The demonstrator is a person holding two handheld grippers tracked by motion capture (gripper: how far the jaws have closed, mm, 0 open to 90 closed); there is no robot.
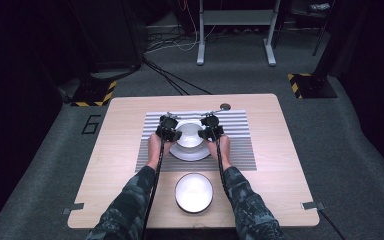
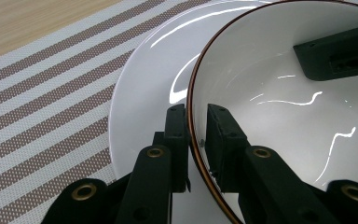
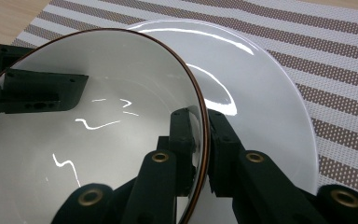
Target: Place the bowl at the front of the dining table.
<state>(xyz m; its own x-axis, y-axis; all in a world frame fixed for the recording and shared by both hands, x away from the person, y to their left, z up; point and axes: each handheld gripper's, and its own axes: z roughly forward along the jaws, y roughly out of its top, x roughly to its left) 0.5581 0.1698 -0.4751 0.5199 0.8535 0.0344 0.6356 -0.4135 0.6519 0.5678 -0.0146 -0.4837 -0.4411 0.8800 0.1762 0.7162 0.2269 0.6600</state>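
two tools, left tool (image 2: 196,140) and right tool (image 3: 199,140), each clamped across opposite rims of one bowl (image 1: 189,134)

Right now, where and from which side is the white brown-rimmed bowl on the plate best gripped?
Grip the white brown-rimmed bowl by its thin upright rim, at opposite sides, one jaw inside and one outside. The left gripper and right gripper hold it so, above the white plate.

Both grippers (image 1: 172,131) (image 1: 210,129) clamp bowl (image 1: 190,135) rim over plate (image 1: 190,152).
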